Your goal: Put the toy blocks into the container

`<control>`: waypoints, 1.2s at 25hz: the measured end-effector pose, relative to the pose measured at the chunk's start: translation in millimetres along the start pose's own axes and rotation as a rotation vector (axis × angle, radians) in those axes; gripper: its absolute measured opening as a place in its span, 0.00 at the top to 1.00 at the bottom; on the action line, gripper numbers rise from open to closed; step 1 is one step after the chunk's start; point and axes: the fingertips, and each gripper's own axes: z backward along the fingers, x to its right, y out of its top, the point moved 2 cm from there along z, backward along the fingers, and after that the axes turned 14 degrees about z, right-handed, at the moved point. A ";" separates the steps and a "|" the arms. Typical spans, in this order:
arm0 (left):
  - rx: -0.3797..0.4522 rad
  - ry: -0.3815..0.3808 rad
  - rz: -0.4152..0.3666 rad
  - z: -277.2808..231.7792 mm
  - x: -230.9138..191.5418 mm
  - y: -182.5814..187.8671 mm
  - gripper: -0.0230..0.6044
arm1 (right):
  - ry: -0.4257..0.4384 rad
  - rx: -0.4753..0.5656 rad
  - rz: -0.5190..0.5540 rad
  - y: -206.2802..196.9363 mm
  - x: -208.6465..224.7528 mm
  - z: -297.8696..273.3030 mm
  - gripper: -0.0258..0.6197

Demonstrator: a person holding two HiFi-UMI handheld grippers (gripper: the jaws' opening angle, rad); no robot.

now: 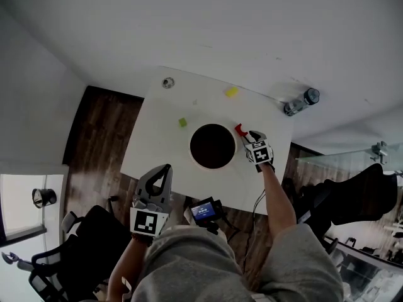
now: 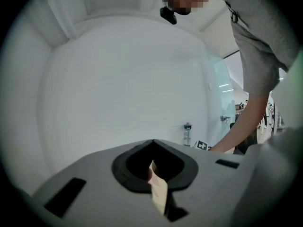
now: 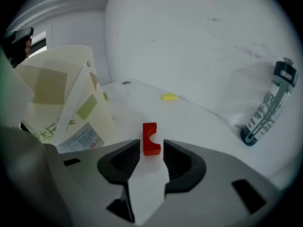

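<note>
On the white tabletop (image 1: 157,143), just right of the container (image 3: 66,98) in my head view, my right claw (image 3: 151,150) angles down. Its jaws are partly apart and straddle the red block (image 3: 150,138) without pressing it. The block rests on the surface. My left claw (image 2: 152,144) is fully closed on nothing, by the near corner. A yellow block (image 1: 232,92) and a green block (image 1: 182,123) lie beyond the container.

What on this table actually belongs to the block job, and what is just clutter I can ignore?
Belongs to the job:
red block
yellow block
green block
container

Just lying about:
bottle
small round object at the table's far edge
small device with a screen at the near edge
</note>
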 end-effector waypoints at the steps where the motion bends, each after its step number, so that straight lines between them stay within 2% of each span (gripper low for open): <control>1: 0.000 0.003 0.001 0.0 0.0 0.1 0.96 | 0.012 0.000 -0.009 -1.6 -0.6 -1.4 0.72; 5: -0.004 0.008 0.004 1.1 1.1 -0.4 0.96 | 0.049 -0.002 -0.030 -8.5 -5.3 -6.0 0.72; 13: -0.013 0.023 0.008 7.1 1.4 -7.3 0.96 | 0.048 -0.021 -0.019 -9.8 -4.5 -16.7 0.71; 16: -0.014 0.028 0.006 9.7 0.7 -7.4 0.96 | 0.039 -0.033 -0.008 -10.1 -5.3 -18.2 0.75; 21: -0.015 0.033 0.002 10.0 -1.0 -8.3 0.96 | 0.019 -0.029 -0.029 -8.3 -4.7 -17.2 0.76; 30: -0.003 -0.013 -0.007 -1.9 8.6 -6.5 0.96 | -0.016 0.082 -0.057 10.7 -9.9 36.6 0.76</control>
